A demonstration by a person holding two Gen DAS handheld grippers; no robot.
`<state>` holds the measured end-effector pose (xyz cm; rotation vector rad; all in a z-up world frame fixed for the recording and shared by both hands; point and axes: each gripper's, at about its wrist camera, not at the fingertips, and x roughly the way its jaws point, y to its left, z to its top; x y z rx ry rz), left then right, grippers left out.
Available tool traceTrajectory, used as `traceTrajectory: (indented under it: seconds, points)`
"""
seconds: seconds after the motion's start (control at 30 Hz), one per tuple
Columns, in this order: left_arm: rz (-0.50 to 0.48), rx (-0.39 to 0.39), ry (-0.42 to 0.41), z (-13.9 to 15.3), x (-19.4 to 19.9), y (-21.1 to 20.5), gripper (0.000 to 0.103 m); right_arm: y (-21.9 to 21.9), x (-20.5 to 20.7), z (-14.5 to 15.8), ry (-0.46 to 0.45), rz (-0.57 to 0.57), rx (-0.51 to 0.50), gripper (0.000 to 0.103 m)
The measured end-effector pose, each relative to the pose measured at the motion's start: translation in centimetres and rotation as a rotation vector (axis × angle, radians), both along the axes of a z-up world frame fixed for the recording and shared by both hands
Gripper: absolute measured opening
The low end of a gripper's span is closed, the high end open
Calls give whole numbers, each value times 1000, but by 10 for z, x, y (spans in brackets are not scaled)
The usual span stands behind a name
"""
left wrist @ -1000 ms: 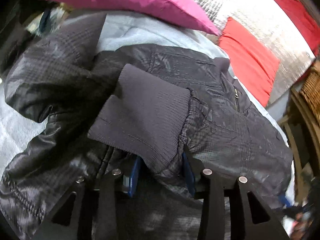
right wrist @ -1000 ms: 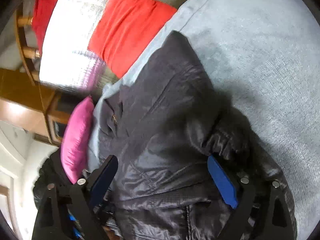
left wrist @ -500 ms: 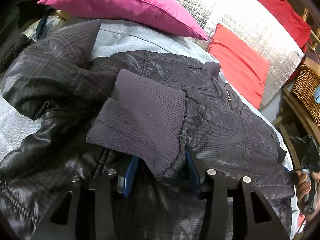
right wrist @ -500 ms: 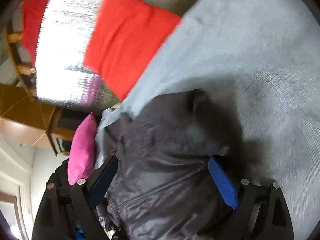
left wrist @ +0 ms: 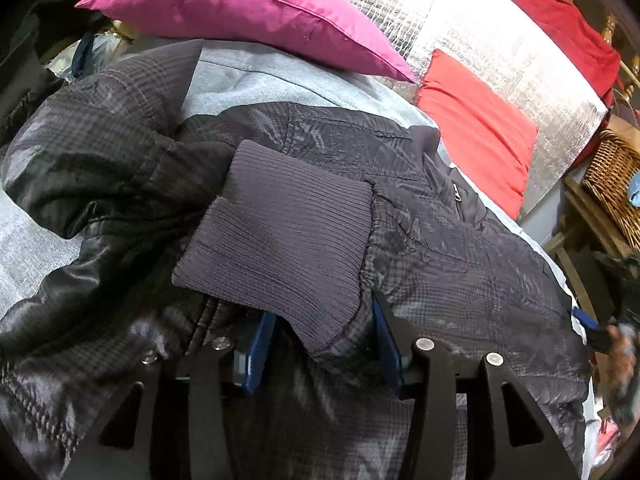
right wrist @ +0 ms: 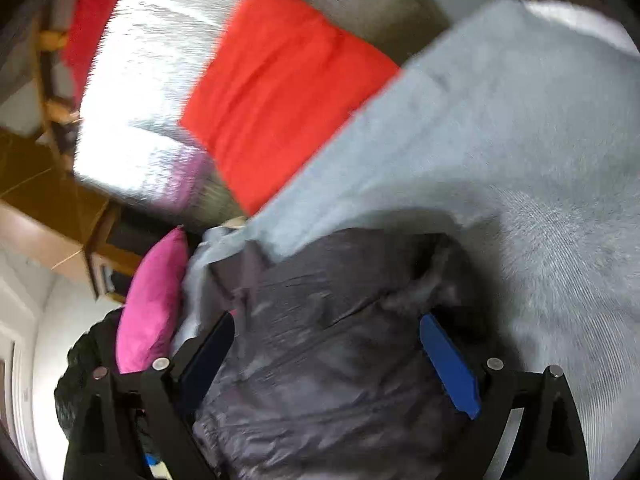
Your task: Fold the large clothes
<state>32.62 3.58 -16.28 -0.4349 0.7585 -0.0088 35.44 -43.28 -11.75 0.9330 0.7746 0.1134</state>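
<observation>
Jacket lies on grey bedding, spread ahead of both grippers. Left gripper is clamped on the sleeve just behind the ribbed cuff. Right gripper stands wide, jaws straddling bunched fabric without pinching; view blurred. Judgement: lay cuff flat across the body before letting go, and keep the sleeve untwisted. Wicker basket, far right of left gripper: blue item inside, unidentifiable.

jacket: dark grey check | pillow: magenta | cushion: red
</observation>
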Motion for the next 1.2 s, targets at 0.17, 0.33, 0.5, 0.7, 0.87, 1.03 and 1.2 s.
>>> traceTrajectory:
  seconds: [0.17,0.33,0.5,0.7,0.87,1.03,1.2]
  points:
    - [-44,9,15,7,3,-6,68,51,-96,46,-135,150,-138,96]
    - [-132,-46,128,39,-15,-1,77,96,-233,35,-209,207,-226,97]
    - [-49,-195,42,76,-72,76,78,119,-296,-1,-166,226,-262,97]
    - [353,69,18,94,-91,220,78,147,-298,1,-239,241,-367,97]
    - [382,327,33,99,-51,256,77,162,-298,-3,-289,260,-426,97]
    - [425,378,66,90,-18,290,65,163,-301,-3,-319,276,-431,97]
    - [457,461,168,70,10,309,53,162,-301,-2,-334,276,-423,97]
